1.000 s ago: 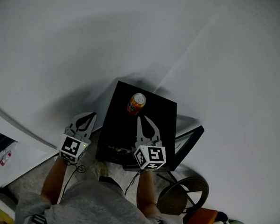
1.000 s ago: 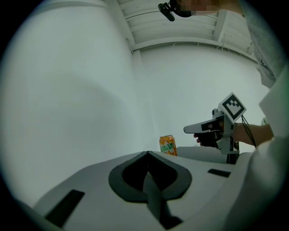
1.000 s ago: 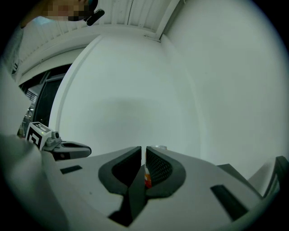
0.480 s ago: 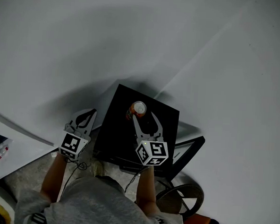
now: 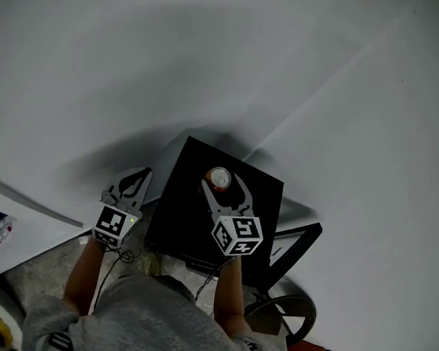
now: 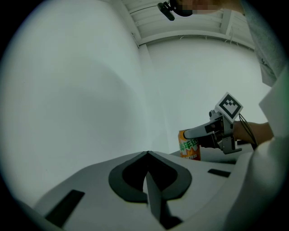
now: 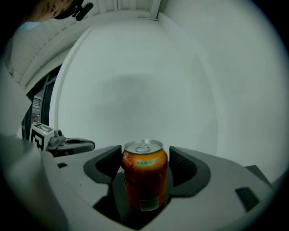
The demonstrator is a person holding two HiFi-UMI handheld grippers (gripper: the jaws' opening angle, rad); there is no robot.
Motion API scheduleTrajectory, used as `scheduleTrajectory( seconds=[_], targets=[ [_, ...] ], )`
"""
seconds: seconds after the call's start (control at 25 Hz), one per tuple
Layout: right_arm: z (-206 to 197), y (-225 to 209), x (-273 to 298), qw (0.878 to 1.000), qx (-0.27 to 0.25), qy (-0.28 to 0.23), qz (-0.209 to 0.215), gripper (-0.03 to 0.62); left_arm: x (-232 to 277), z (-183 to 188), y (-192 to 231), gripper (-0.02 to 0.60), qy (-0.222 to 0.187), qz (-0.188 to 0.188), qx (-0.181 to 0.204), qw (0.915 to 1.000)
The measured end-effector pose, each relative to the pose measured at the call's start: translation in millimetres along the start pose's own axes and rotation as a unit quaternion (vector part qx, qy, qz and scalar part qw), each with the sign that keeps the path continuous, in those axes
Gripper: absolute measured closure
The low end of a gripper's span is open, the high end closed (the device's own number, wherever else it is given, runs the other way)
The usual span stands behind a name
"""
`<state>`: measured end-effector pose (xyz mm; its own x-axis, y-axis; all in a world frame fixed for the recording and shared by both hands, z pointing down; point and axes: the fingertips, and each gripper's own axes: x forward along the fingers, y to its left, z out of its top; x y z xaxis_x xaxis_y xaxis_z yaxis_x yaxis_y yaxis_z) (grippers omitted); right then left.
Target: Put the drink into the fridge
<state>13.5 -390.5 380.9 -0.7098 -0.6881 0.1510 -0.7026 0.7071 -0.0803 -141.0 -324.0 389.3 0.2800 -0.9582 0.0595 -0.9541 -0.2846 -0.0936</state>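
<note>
Head view: our right gripper (image 5: 220, 183) brackets the orange can (image 5: 219, 178), which stands upright on the black fridge (image 5: 176, 213). Left gripper view: our left gripper (image 6: 147, 154) is clenched and empty. Right gripper view: the jaws have just been opening and stand clear of the can; we read MIRINDA.

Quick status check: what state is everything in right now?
Right gripper: open, jaws have just been opening.
Mirinda can: upright on the fridge top, between the right fingers, ungripped.
Left gripper: shut, empty.
Black fridge: door appears swung open.
</note>
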Motion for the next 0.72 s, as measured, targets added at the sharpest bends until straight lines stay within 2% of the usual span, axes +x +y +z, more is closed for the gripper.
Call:
scheduleTrajectory(
  seconds=[0.44,0.72],
  targets=[
    [-1.8,2.3,12.4,1.0,-0.008,0.005,0.018,0.267,7.1,-6.9,10.3,0.577,0.002,0.008,-0.002,1.0],
    [-0.5,1.7,13.2,1.0,-0.012,0.005,0.007,0.26,4.6,-3.8,14.2,0.577,0.0,0.01,-0.004,0.9999]
  ],
)
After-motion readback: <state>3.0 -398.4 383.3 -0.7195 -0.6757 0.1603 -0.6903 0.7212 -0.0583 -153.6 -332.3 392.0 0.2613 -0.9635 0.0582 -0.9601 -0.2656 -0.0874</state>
